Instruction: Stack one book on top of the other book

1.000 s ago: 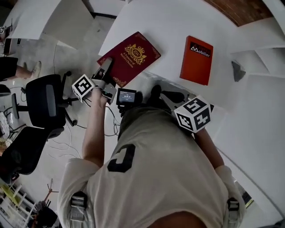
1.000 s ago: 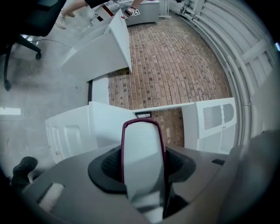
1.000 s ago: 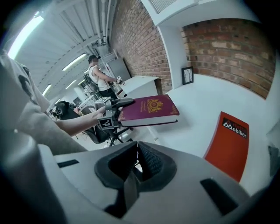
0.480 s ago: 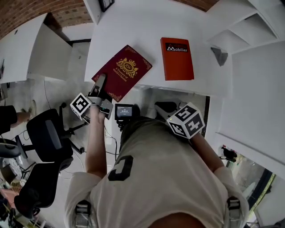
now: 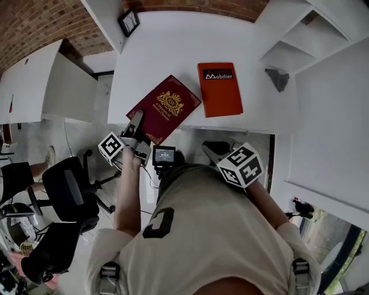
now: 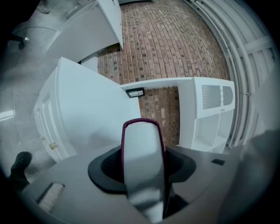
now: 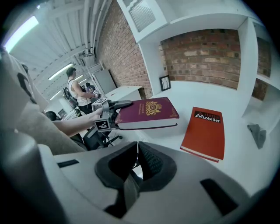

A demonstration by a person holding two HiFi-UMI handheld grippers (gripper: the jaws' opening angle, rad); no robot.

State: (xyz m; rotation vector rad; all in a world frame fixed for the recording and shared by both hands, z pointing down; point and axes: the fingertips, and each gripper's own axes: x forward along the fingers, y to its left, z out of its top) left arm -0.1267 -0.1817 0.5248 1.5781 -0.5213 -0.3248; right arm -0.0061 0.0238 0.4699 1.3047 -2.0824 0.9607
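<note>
White desk fills the upper middle of the head view, with a brick wall above it. The maroon book is the biggest thing there. The left gripper clamps the short edge at its lower left, and the right gripper view shows it held level, clear of the desktop. Over the last second its gap to the orange book, flat on the desk just to the right, has closed — the maroon book's right corner now meets the orange one's left edge in frame. I judge the carry nearly at its target, the stacking not yet done. The maroon book's long axis runs lower left to upper right, cover up, and the orange book's runs almost straight up-frame. The right gripper waits at lower centre, jaws drawn together on nothing.
</note>
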